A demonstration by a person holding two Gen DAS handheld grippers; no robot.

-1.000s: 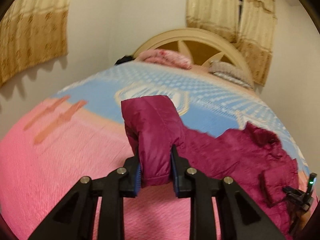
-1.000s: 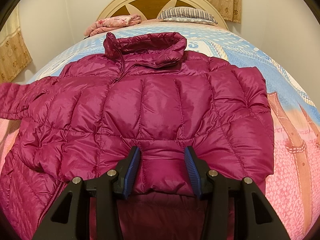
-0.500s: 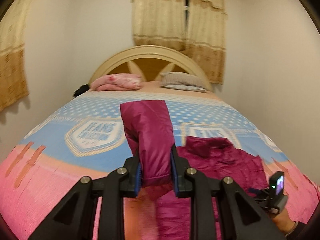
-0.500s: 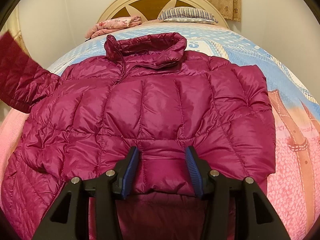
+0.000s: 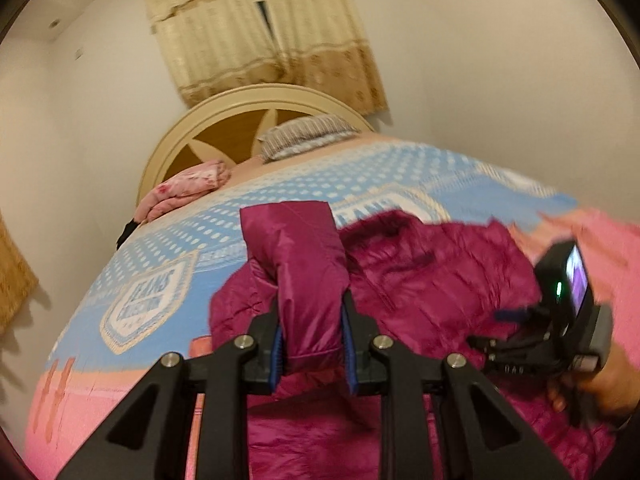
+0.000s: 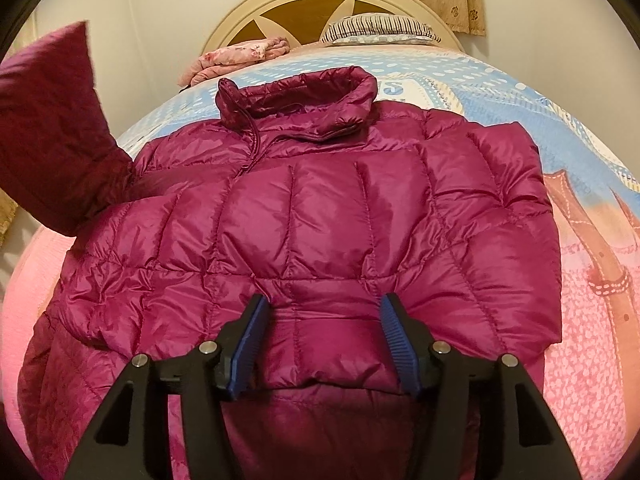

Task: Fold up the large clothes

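On bed (image 6: 592, 360), jacket (image 6: 312, 216) lengthwise, collar (image 6: 296, 96) toward headboard (image 6: 320, 0)

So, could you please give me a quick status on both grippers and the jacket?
Left gripper shut on the sleeve, lifted over the jacket. Right gripper jaws just opened, straddling the hem fold, not pressing. Nothing in the way.
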